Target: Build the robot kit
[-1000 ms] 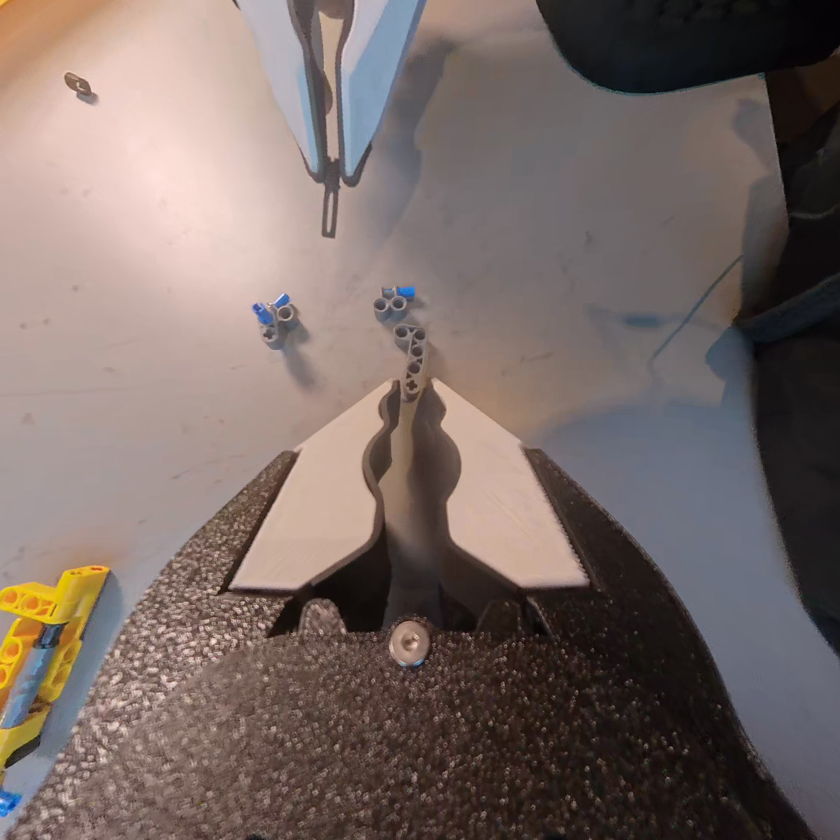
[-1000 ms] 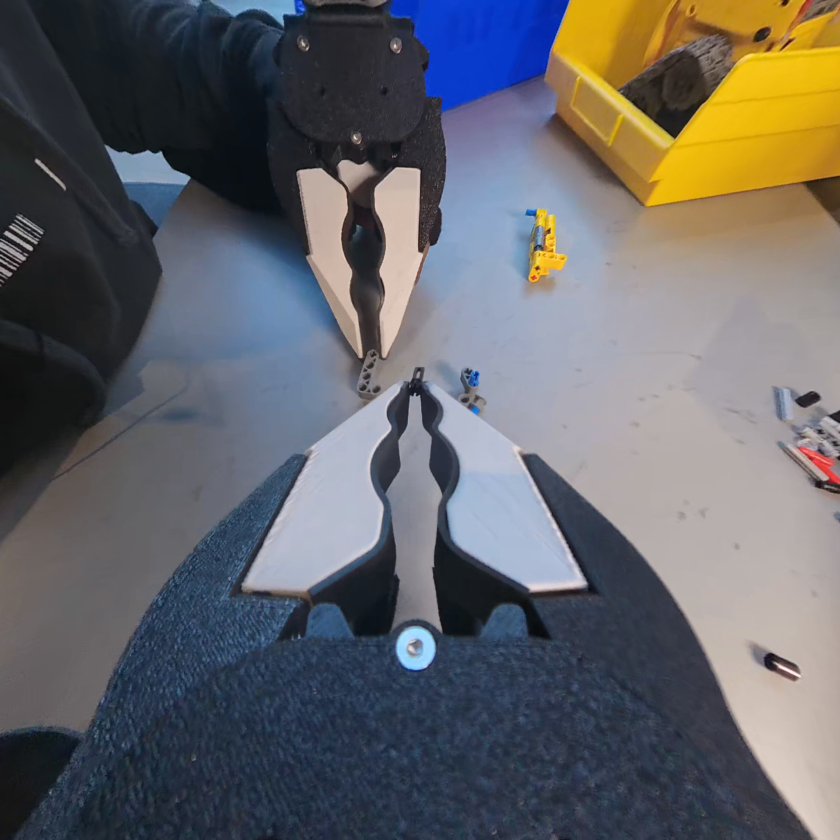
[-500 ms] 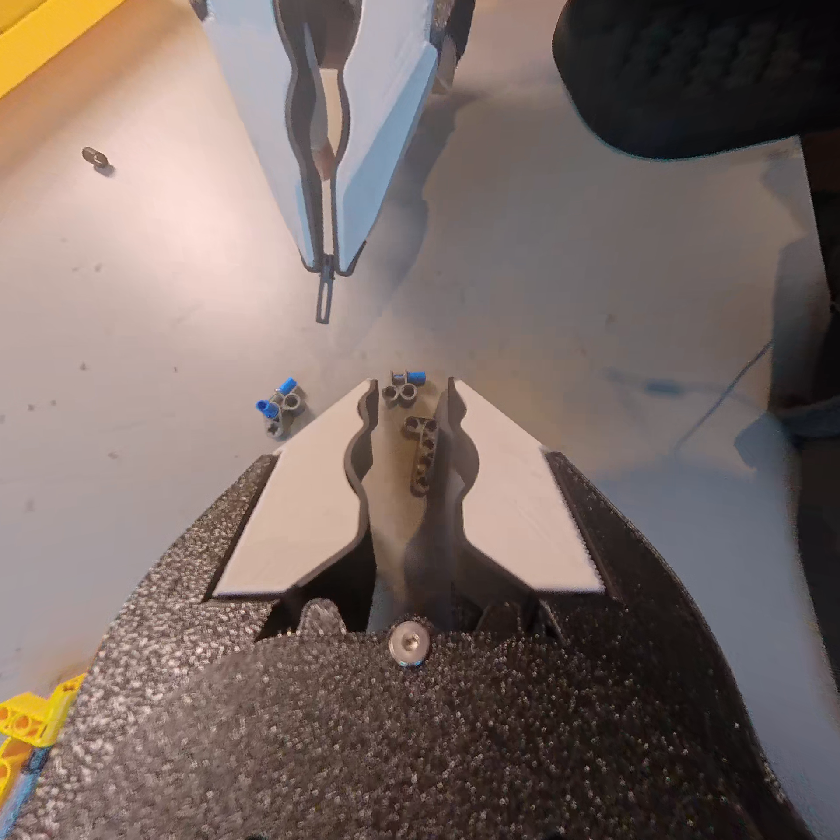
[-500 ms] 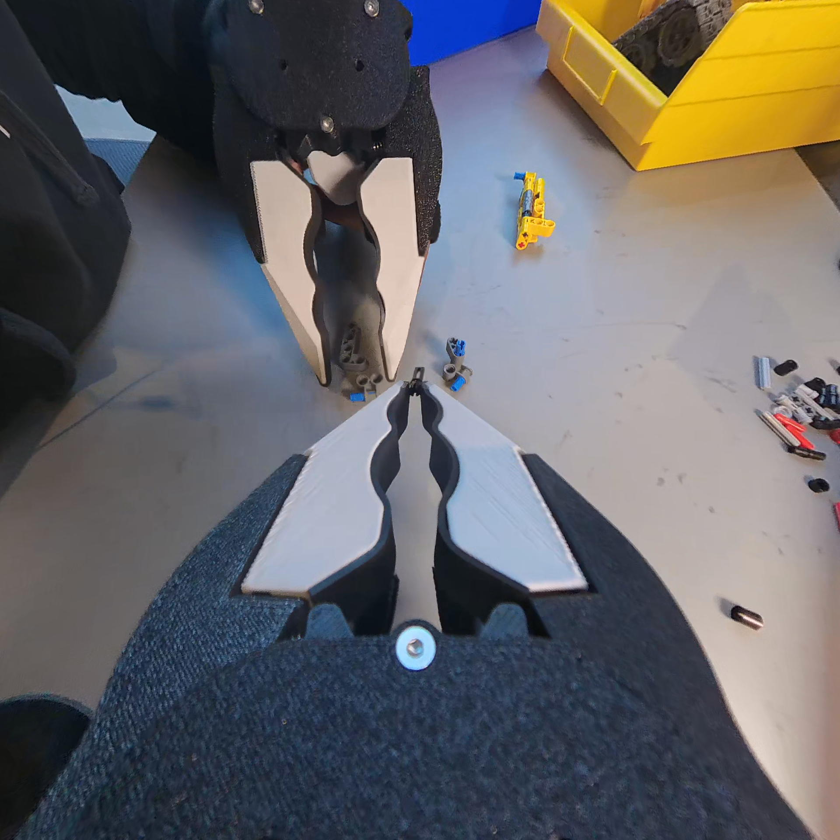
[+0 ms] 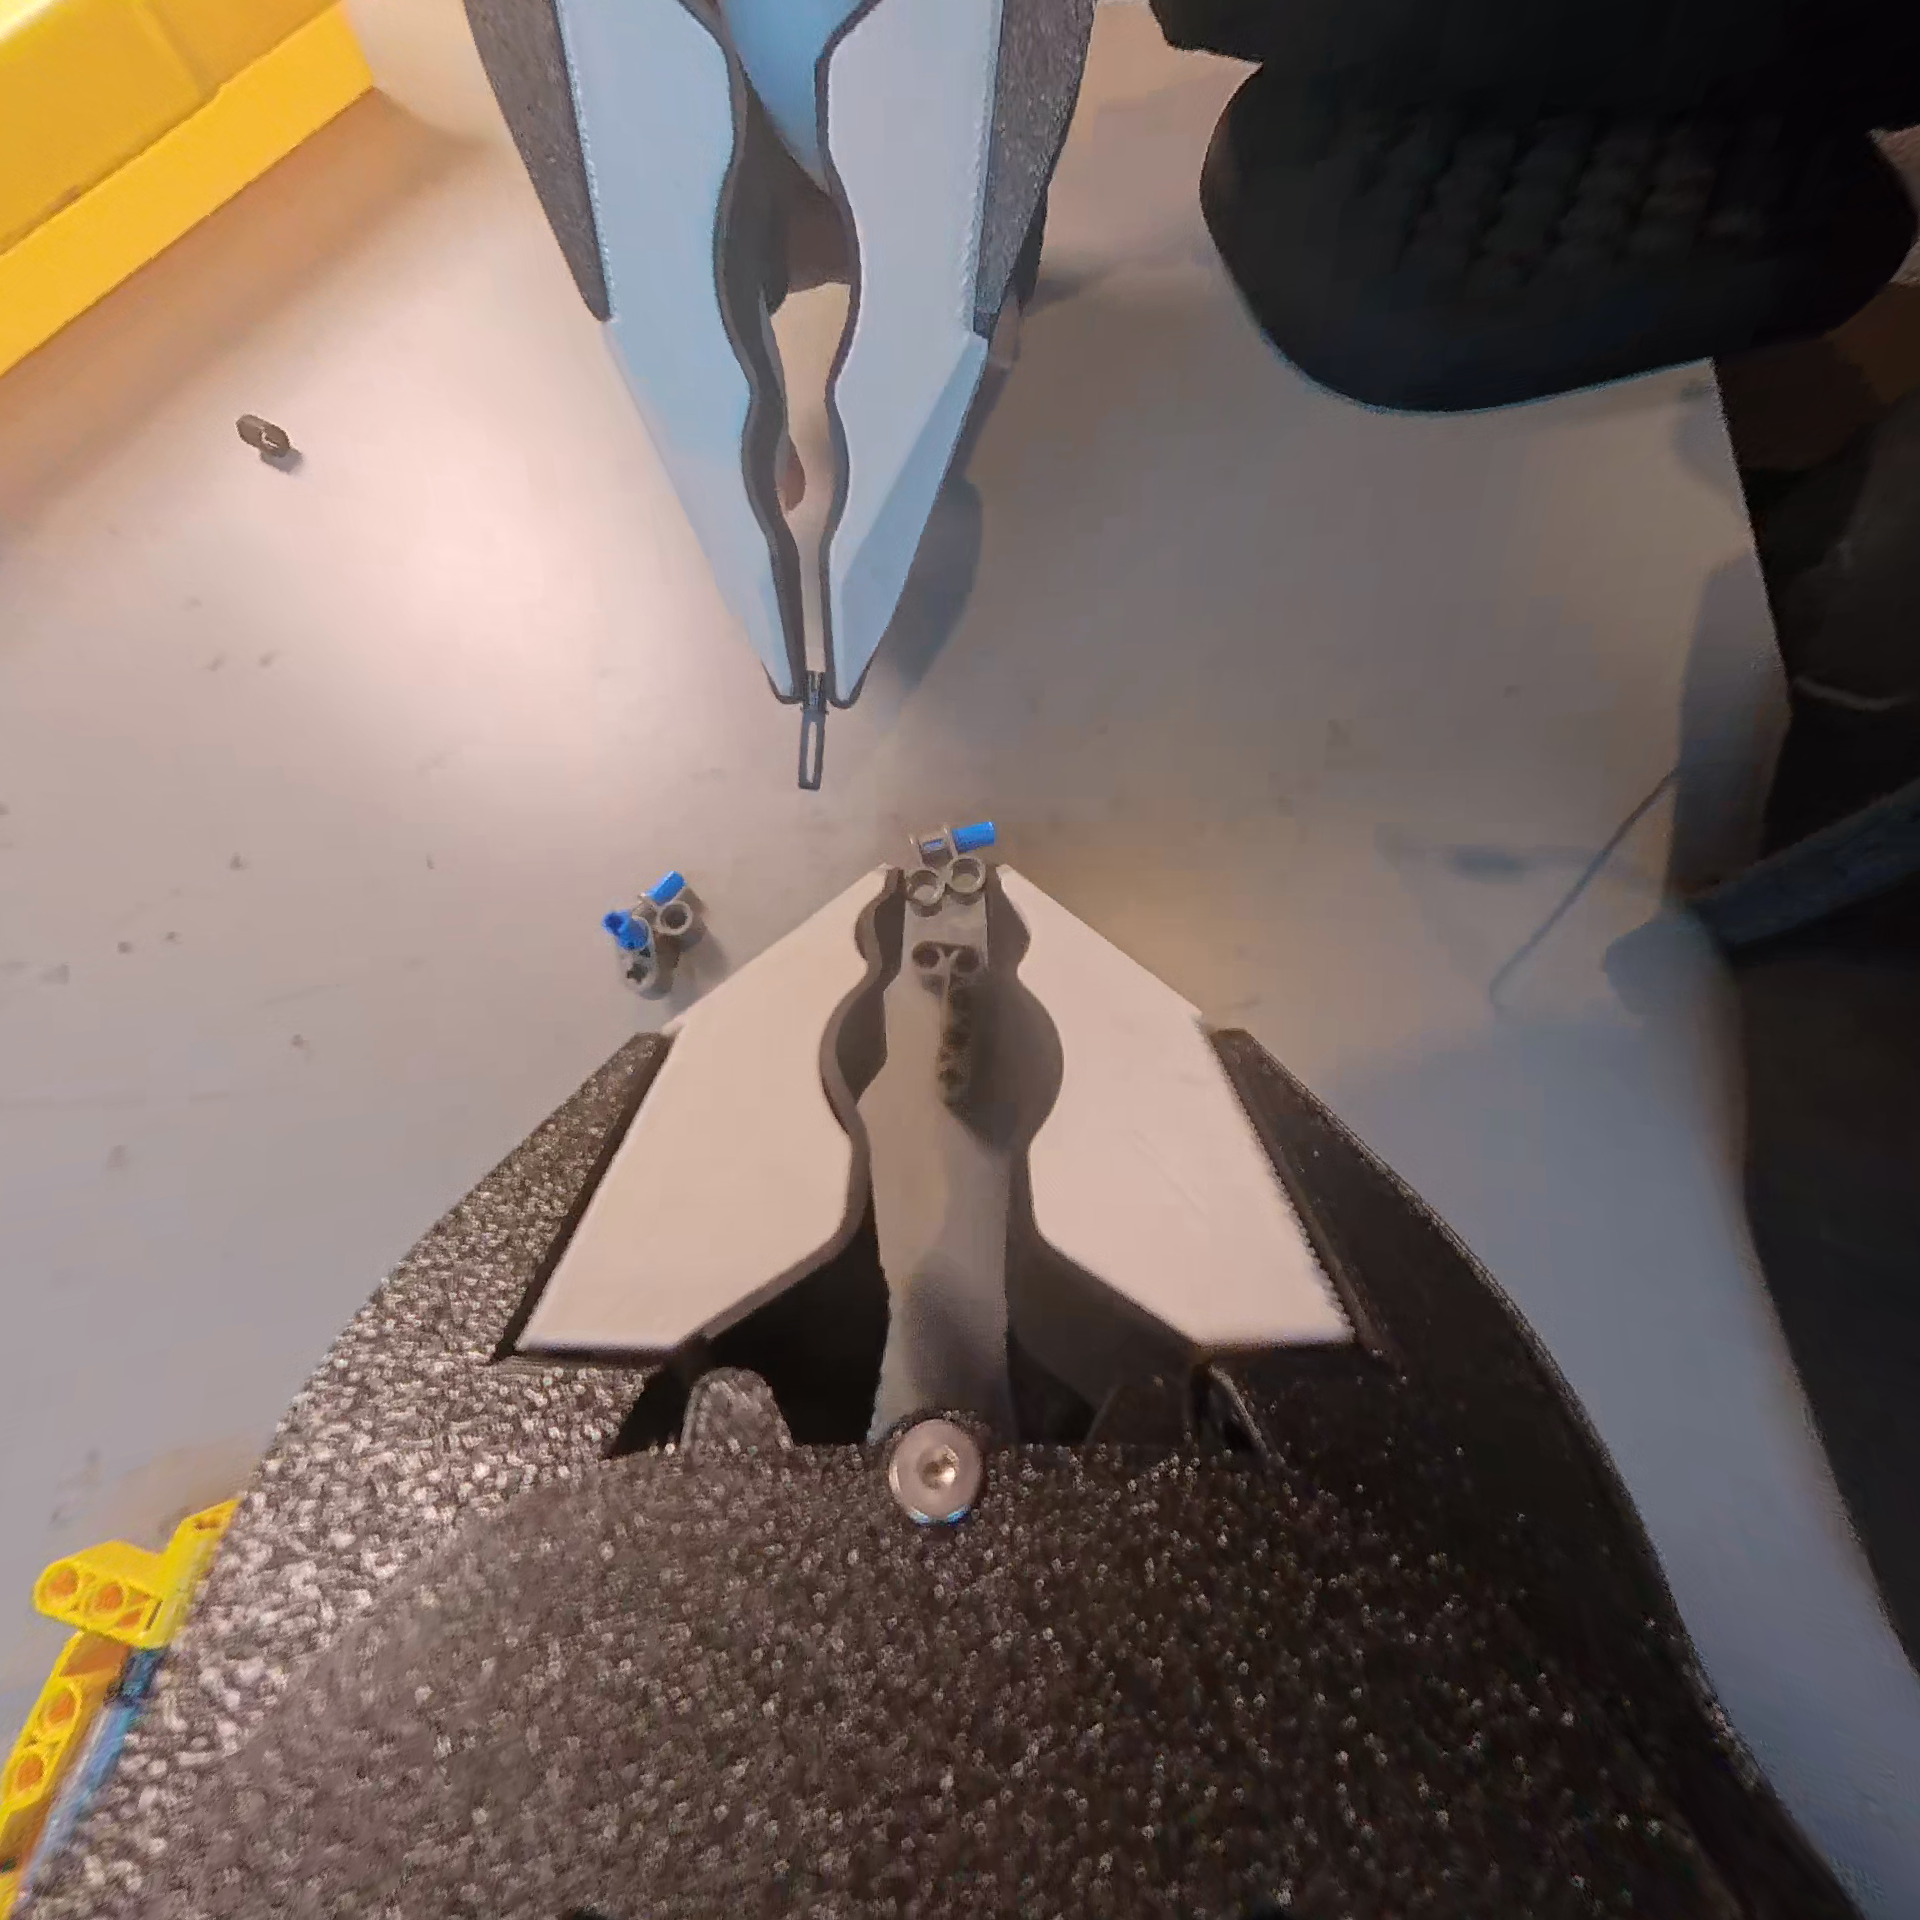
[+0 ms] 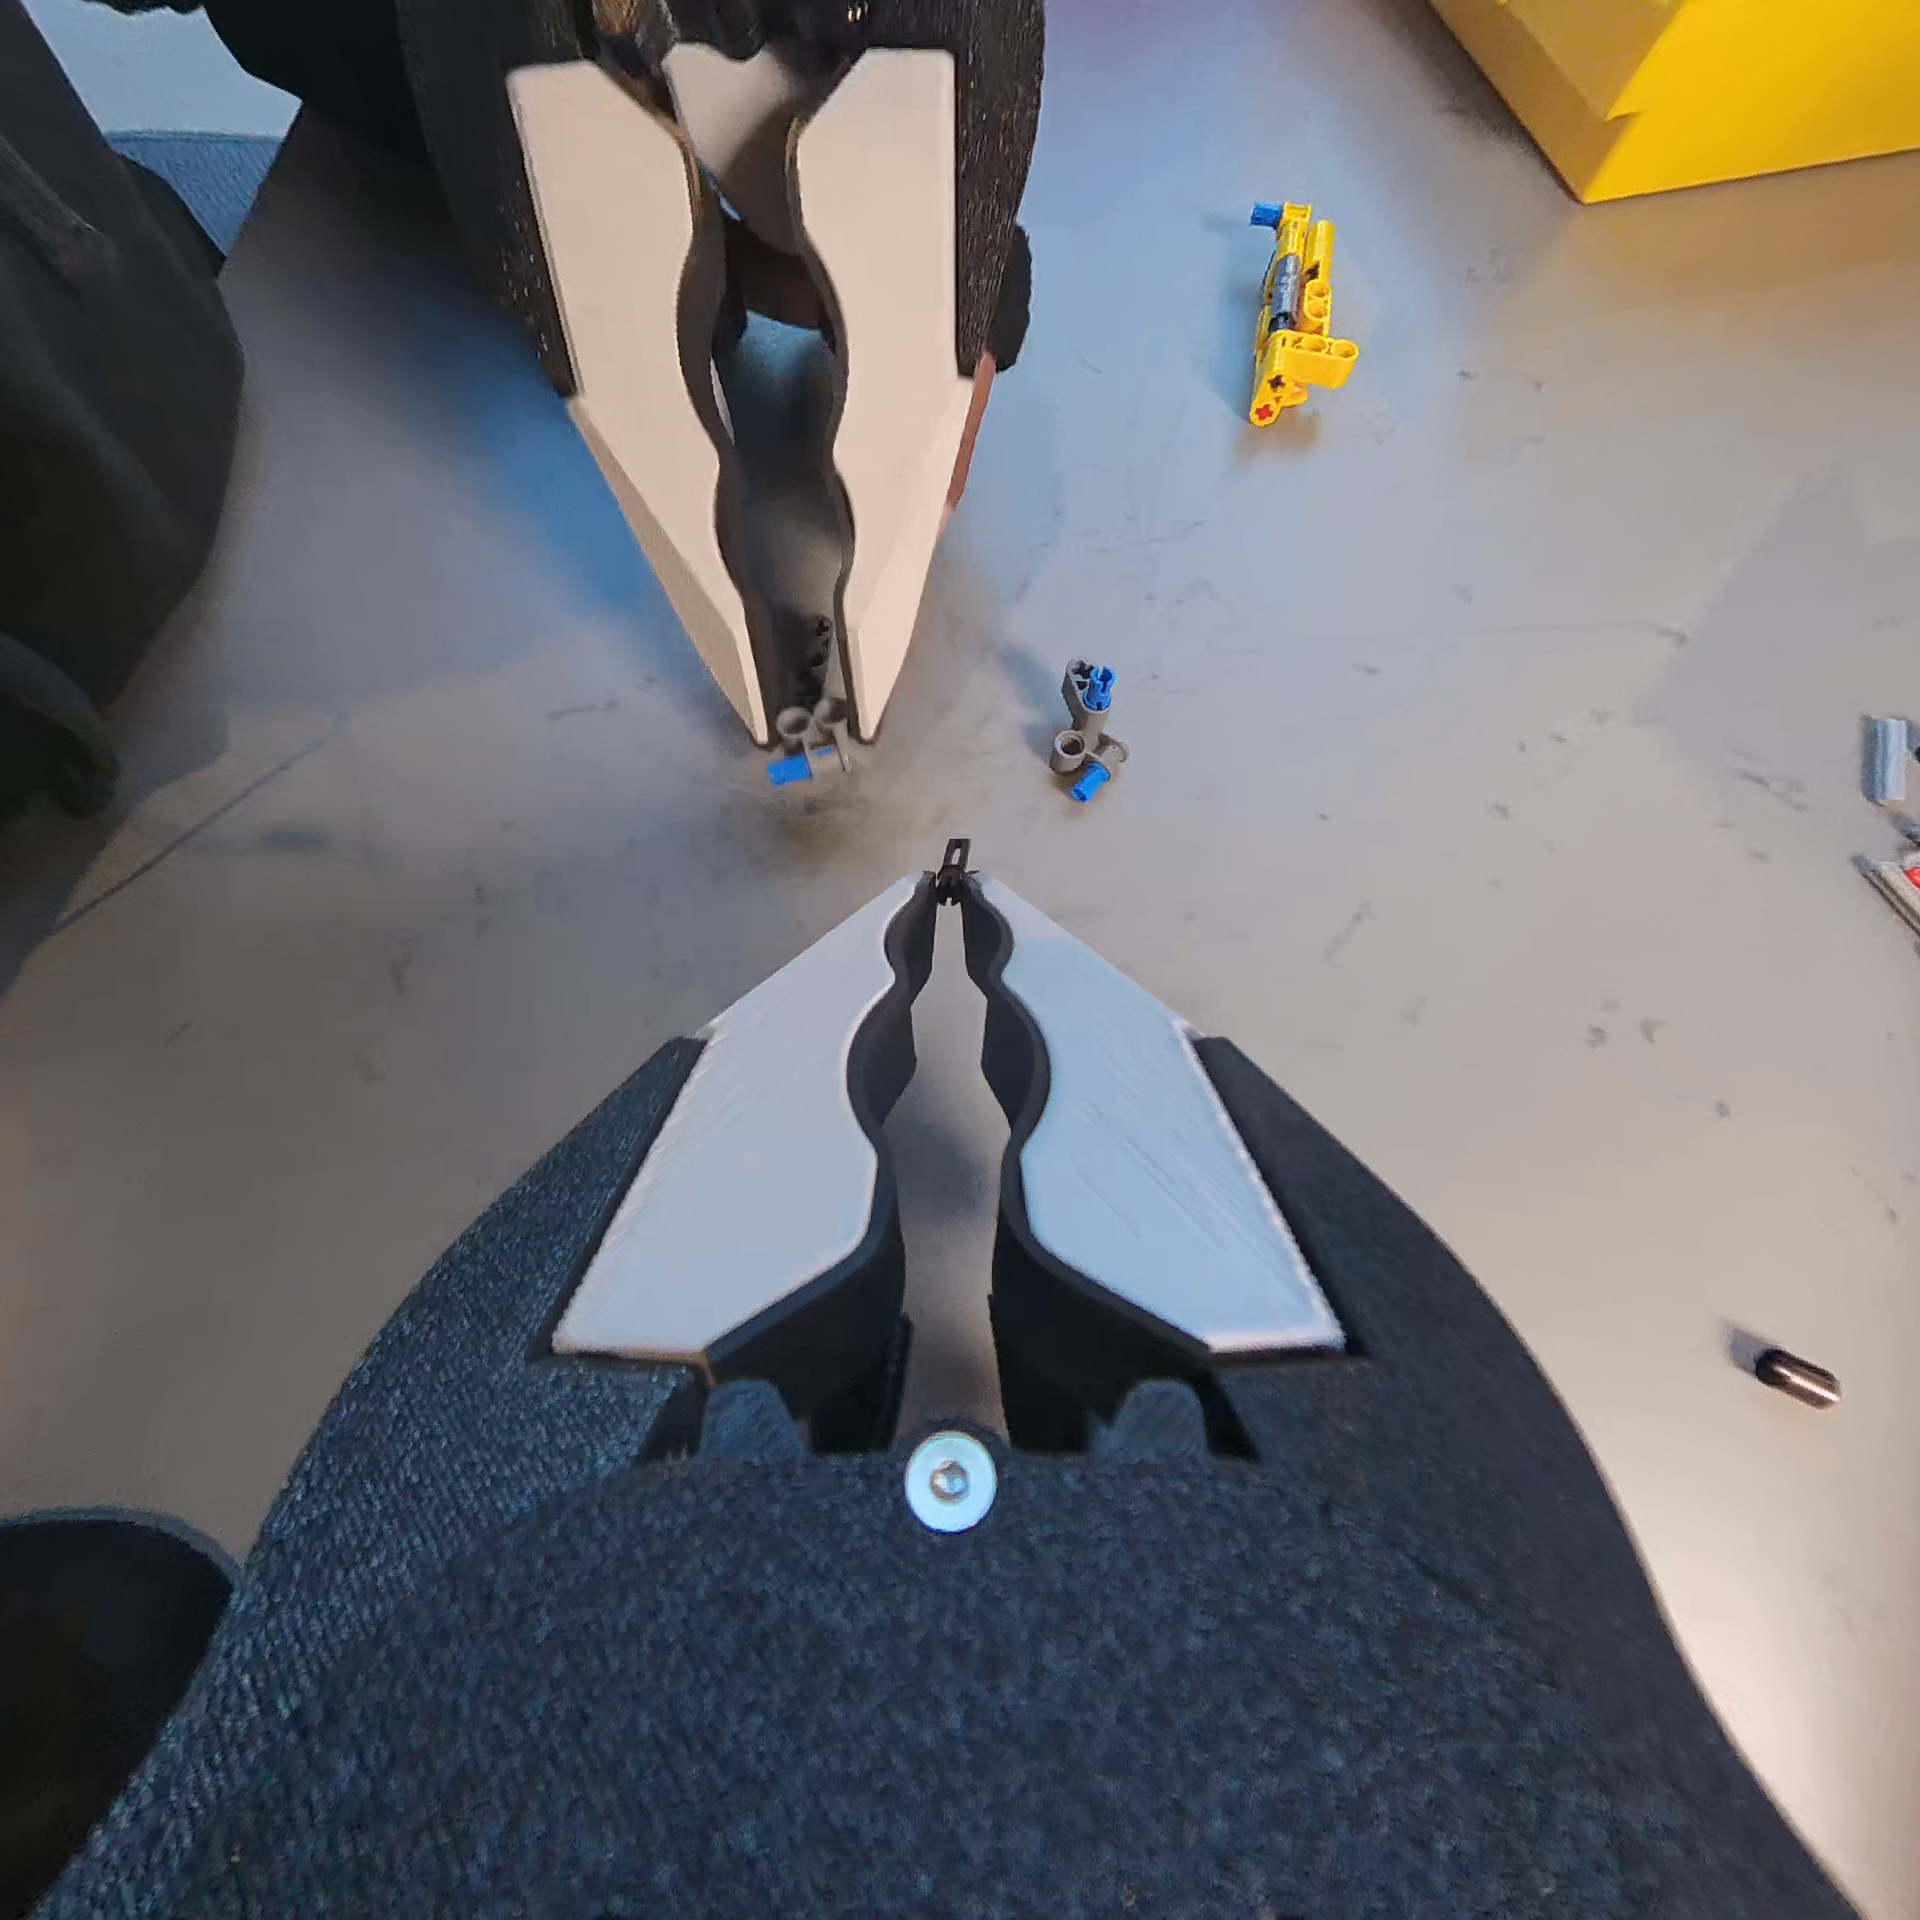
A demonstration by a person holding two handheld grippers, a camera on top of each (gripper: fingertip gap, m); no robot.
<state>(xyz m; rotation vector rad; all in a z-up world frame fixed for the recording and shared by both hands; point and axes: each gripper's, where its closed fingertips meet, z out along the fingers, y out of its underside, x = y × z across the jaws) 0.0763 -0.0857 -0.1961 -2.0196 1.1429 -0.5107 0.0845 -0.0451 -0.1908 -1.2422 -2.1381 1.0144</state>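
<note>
Between my left gripper's point(image 5: 943, 883) tips I'm clamping a grey connector point(image 5: 943, 885) with blue pin, bent beam point(image 5: 948, 961) behind it. Opposite, my right gripper point(image 6: 943, 883) is pinching a thin black axle point(image 6: 950, 864), aimed across the table point(image 6: 1455, 935) at that connector.

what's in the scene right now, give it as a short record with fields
left gripper: closed on a grey beam, a grey connector with blue pin at its tips
right gripper: shut on a thin black axle
nearby: second grey connector, yellow assembly
surface: grey table
</note>
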